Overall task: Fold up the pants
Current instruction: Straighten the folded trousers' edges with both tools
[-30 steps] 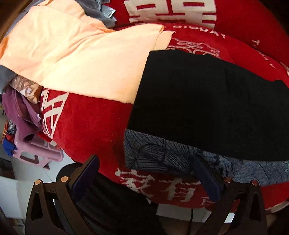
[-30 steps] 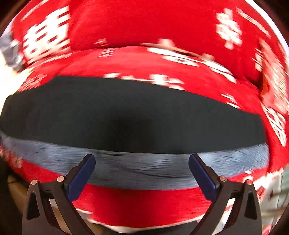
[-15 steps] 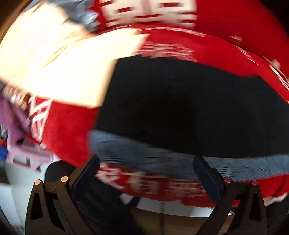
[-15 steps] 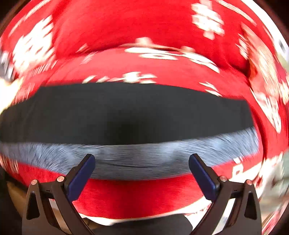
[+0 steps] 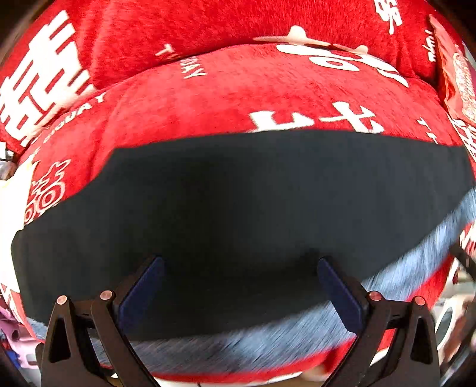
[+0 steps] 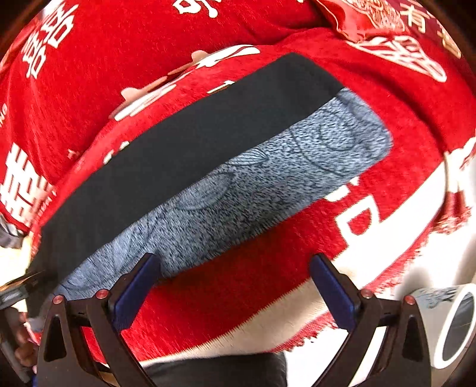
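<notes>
The pants lie folded into a long, flat band across the red plush cover with its white lettering, spread over a padded seat with a back cushion behind it. The top layer is black; a blue-grey patterned layer shows from under its near long edge as a strip running the whole length. In the right wrist view the band runs on a slant from the lower left up toward the far right, its far end squared off short of a small red cushion resting against the back.

The left gripper hangs over the near part of the black layer with its jaws spread wide, the blue pads clear of the cloth and nothing between them. The right gripper is likewise wide open and holds nothing; its left pad sits over the near edge of the blue-grey strip, the right pad over the bare red cover near its fringed white front border.

At the lower right of the right wrist view a white mug lies beyond the cover's front edge. A pale cloth shows at the cover's left edge in the left wrist view.
</notes>
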Action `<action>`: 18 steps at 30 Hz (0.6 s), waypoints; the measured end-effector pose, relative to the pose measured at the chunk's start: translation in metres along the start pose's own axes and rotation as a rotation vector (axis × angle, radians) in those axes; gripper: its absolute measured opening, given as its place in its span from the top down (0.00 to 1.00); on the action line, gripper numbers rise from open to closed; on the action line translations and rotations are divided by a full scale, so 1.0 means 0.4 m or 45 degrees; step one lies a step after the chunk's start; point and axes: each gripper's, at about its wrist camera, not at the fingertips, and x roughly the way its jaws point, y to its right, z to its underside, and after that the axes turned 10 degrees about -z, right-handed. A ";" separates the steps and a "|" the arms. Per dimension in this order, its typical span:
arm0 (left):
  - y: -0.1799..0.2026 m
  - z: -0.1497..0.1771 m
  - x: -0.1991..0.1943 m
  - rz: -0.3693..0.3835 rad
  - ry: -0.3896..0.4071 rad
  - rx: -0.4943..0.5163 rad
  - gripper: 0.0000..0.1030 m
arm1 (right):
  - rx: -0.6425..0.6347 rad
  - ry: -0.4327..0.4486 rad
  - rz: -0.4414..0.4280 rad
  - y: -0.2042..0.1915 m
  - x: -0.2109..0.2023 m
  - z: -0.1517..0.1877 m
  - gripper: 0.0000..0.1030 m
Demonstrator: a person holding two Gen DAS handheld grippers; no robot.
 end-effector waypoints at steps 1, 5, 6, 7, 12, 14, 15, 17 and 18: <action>0.023 -0.023 0.009 -0.011 -0.013 -0.014 0.00 | 0.002 0.004 -0.014 0.001 0.004 -0.001 0.01; 0.088 -0.083 0.012 -0.062 0.004 -0.017 0.00 | -0.042 0.023 -0.015 0.000 0.006 -0.002 0.01; 0.107 -0.098 0.008 -0.076 0.016 -0.014 0.00 | -0.051 0.028 -0.016 -0.001 0.006 -0.002 0.01; 0.128 -0.120 0.003 -0.084 0.026 -0.010 0.00 | -0.057 0.033 -0.016 -0.002 0.004 -0.003 0.01; 0.189 -0.190 0.022 -0.171 -0.010 -0.009 0.00 | -0.069 0.066 -0.038 0.001 0.009 -0.036 0.01; 0.182 -0.184 0.024 -0.168 0.000 -0.040 0.00 | -0.078 0.083 -0.053 0.002 0.012 -0.057 0.01; 0.179 -0.176 0.024 -0.158 0.008 -0.044 0.00 | -0.078 0.090 -0.063 0.003 0.013 -0.066 0.01; 0.174 -0.145 0.028 -0.138 0.011 -0.031 0.00 | -0.078 0.103 -0.102 0.009 0.014 -0.075 0.00; 0.173 -0.128 0.027 -0.132 0.016 -0.029 0.00 | -0.083 0.116 -0.121 0.012 0.011 -0.072 0.00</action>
